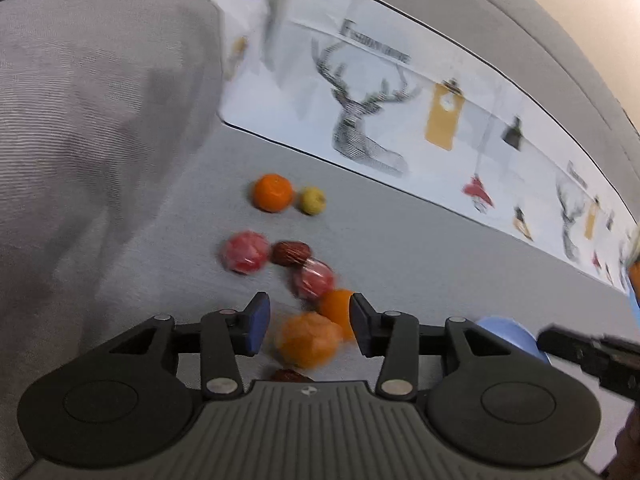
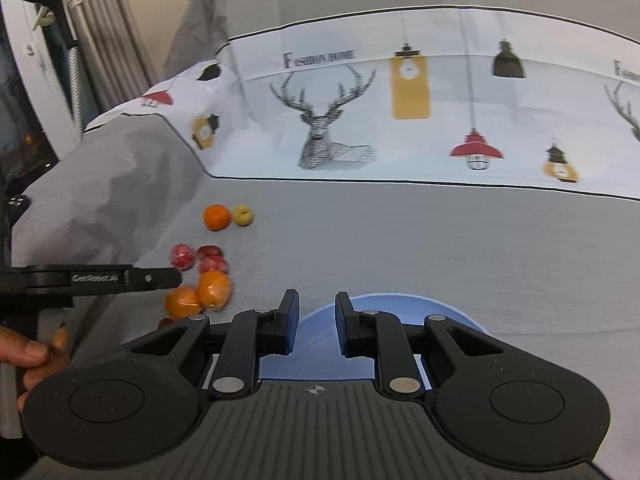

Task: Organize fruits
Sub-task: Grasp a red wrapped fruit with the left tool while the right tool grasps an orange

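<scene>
Fruits lie in a loose cluster on the grey bed cover. My left gripper [image 1: 308, 326] is open, its fingers either side of a wrapped orange [image 1: 308, 342], with a second orange [image 1: 338, 312] just beyond; whether it touches them is unclear. Farther off lie two wrapped red fruits [image 1: 245, 252] [image 1: 314, 278], a dark red date [image 1: 291, 253], a lone orange [image 1: 273, 193] and a small yellow-green fruit [image 1: 313, 200]. Another date [image 1: 290, 376] peeks out under the gripper. My right gripper [image 2: 316, 322] is open and empty above a light blue bowl [image 2: 440, 312]. The left gripper also shows in the right wrist view [image 2: 176, 278], over the oranges [image 2: 214, 290].
A grey pillow [image 1: 100, 120] rises on the left of the fruits. A white printed band with deer and lamps [image 2: 400, 100] crosses the cover behind them. The blue bowl [image 1: 508, 334] sits right of the fruit cluster. A hand [image 2: 36, 356] holds the left gripper.
</scene>
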